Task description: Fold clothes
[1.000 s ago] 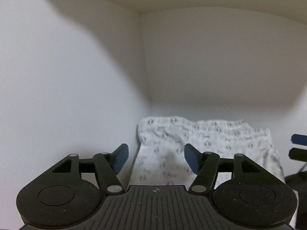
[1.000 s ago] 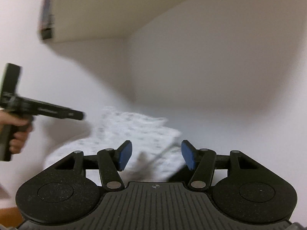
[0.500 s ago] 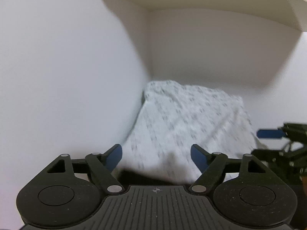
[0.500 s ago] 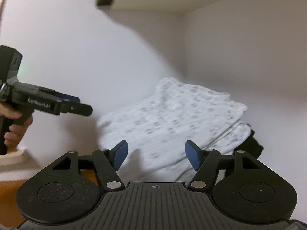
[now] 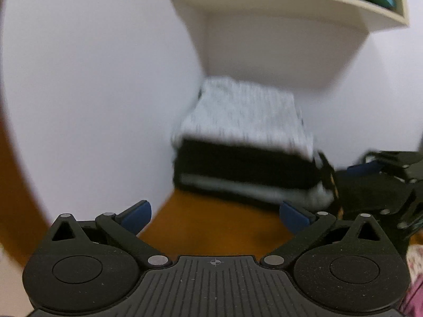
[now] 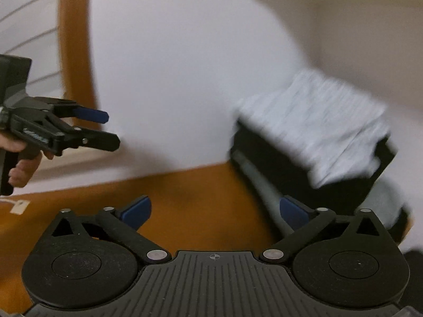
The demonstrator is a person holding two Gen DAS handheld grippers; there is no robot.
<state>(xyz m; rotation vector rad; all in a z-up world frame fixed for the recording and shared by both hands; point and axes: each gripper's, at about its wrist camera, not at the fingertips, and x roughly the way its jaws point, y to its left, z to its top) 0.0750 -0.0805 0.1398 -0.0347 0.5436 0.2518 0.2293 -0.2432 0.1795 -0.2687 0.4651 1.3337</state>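
White walls, an orange-brown worktop (image 5: 211,227), and folded clothes stacked in the corner.

Under a cream shelf (image 5: 285,2) of books sits the stack of clothes (image 5: 246,142): a pale patterned garment (image 6: 314,124) on top, a black layer beneath it, and a grey one at the bottom, all blurred. The stack rests on the worktop against the wall. The left gripper (image 5: 215,212) has its blue-padded fingers (image 5: 137,215) spreading wide, with nothing between them but bare worktop. The right gripper (image 6: 214,211) is likewise opening and empty, near the stack without touching it. In the right wrist view a hand (image 6: 19,158) holds the left gripper well apart from the clothes.
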